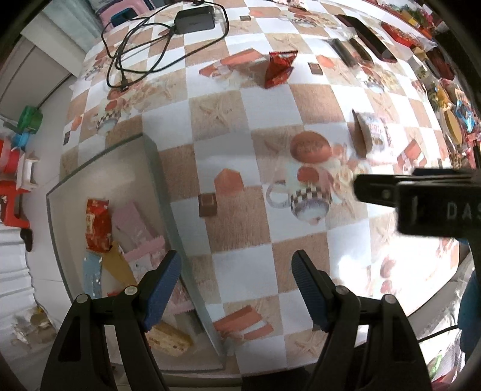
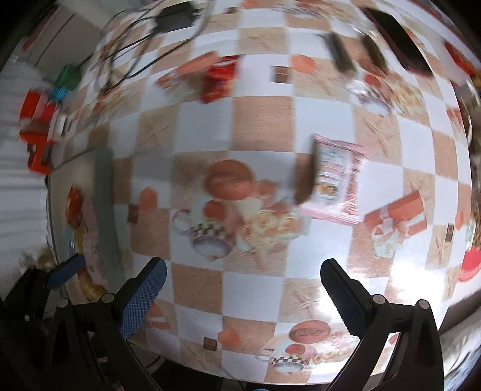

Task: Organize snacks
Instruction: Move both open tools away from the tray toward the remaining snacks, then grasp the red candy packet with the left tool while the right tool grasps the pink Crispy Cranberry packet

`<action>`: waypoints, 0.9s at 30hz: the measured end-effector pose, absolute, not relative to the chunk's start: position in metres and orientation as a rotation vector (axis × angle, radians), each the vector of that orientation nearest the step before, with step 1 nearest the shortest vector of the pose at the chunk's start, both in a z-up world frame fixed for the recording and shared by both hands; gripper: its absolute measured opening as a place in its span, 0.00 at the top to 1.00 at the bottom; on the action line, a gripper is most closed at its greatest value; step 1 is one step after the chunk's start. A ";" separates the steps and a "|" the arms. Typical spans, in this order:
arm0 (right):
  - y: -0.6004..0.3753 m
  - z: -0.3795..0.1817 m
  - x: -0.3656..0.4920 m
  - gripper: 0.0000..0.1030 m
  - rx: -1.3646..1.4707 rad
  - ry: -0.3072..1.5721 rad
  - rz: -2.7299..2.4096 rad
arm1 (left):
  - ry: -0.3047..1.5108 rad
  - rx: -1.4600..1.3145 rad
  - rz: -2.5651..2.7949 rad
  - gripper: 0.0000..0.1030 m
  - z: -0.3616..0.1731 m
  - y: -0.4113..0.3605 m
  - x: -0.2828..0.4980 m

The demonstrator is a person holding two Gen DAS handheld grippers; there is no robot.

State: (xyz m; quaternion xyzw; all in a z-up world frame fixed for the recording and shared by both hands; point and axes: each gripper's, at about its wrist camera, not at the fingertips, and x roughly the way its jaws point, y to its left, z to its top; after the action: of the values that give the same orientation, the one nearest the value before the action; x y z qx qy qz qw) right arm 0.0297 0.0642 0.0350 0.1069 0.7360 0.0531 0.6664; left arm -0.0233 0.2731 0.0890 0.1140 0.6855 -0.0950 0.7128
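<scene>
Left gripper [image 1: 236, 278] spread, right gripper [image 2: 242, 284] spread

A home dining spot, table [image 1: 228, 126] under a checkered oilcloth printed with mugs and pastries, loose snack packets [image 1: 278, 70] on it, a charger brick with tangled cable [image 1: 195, 18], colourful plastic toys [image 1: 18, 168] on the floor beside it

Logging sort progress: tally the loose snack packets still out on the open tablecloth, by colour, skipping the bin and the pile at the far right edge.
Red packet: 1
Pink packet: 1
Total: 2

Both lie on the checkered tablecloth, outside the grey bin. Left gripper and right gripper are open and hold nothing.
</scene>
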 end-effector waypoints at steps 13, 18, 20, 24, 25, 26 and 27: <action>-0.009 0.010 0.024 0.00 0.313 1.709 -0.051 | 1.467 0.190 -0.264 0.23 0.081 0.226 0.078; -0.022 0.001 0.007 0.00 0.338 1.736 -0.066 | 1.449 0.183 -0.262 0.23 0.064 0.200 0.125; -0.027 0.000 0.004 0.00 0.350 1.735 -0.070 | 1.452 0.186 -0.266 0.23 0.055 0.190 0.140; -0.032 0.000 0.006 0.00 0.367 1.725 -0.061 | 1.476 0.203 -0.253 0.23 0.033 0.180 0.156; -0.033 -0.001 0.009 0.00 0.364 1.721 -0.059 | 1.488 0.206 -0.246 0.23 0.027 0.179 0.158; -0.034 -0.001 0.014 0.00 0.362 1.718 -0.057 | 1.495 0.209 -0.240 0.23 0.023 0.178 0.160; -0.034 -0.002 0.023 0.00 0.364 1.713 -0.057 | 1.499 0.211 -0.234 0.23 0.020 0.177 0.161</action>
State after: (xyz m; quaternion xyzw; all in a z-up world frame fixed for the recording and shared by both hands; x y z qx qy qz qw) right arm 0.0228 -0.0340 -0.0016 0.1596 0.7512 -0.0251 0.6400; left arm 0.1606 0.1775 0.0198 0.0953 0.6785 -0.1058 0.7207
